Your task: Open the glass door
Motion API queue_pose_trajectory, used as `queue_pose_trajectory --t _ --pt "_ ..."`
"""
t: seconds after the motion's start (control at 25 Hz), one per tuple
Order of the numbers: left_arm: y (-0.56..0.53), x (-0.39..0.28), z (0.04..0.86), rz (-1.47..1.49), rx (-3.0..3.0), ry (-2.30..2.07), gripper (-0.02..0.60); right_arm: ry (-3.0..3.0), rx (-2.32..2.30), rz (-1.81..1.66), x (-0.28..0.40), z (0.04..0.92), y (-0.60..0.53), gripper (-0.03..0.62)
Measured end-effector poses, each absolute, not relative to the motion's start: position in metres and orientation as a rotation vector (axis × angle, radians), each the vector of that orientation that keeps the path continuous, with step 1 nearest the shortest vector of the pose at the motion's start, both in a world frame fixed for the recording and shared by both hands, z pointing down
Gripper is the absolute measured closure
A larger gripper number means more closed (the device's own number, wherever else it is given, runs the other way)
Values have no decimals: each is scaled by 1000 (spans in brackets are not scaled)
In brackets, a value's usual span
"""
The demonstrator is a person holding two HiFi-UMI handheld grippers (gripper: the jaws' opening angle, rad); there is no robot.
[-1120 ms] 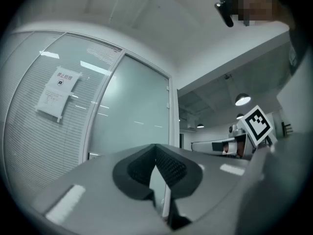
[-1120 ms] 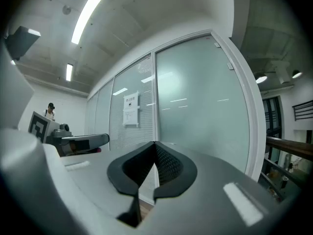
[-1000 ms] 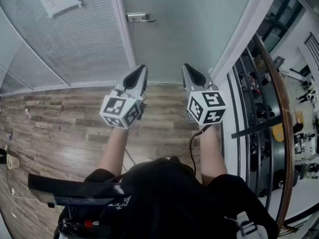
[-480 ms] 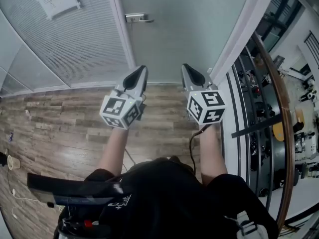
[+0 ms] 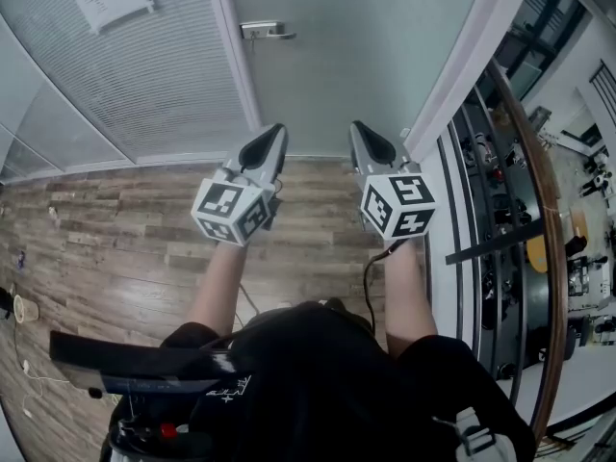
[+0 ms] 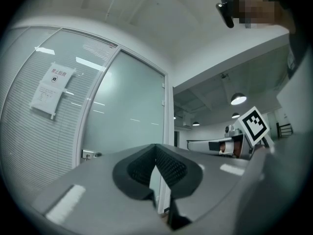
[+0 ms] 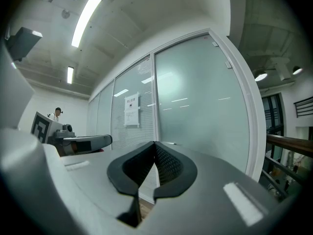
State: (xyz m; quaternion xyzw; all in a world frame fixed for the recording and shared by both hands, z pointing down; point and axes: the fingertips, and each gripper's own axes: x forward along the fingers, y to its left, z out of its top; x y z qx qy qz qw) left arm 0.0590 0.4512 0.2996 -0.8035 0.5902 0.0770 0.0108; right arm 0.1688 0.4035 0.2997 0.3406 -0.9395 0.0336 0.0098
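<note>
Left gripper (image 5: 272, 135) and right gripper (image 5: 358, 133) held side by side, forearms extended forward, both jaws closed, empty

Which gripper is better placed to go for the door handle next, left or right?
Left, probably. In the head view the door handle sits almost straight ahead of the left gripper, while the right gripper is off toward the door frame. Both are shut and empty.

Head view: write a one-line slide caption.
Both shut, the left gripper and right gripper point at the glass door, short of its handle.
</note>
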Motion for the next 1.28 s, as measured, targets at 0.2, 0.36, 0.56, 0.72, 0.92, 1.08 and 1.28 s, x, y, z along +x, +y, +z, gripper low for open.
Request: queue_pose_trajectory --t 0.2,0.36,0.56,0.72,0.92,1.08,1.28 --pt "452 69 302 232 -2501 1845 583 -2957 1018 111 174 301 408 592" --pt "454 77 304 227 -2489 1863 581 -2952 987 109 180 308 407 592" --pt "459 85 305 239 -2463 1889 582 -2951 942 99 187 316 410 592" --pt "461 90 307 236 -2447 1913 583 -2955 915 123 192 320 409 591" --pt "460 99 312 204 -2442 1924 582 -2955 906 149 200 325 405 591" --pt "457 96 310 212 -2435 1927 583 -2959 884 139 195 323 403 592" --pt "447 94 315 215 -2460 1908 583 -2954 861 135 187 328 400 592"
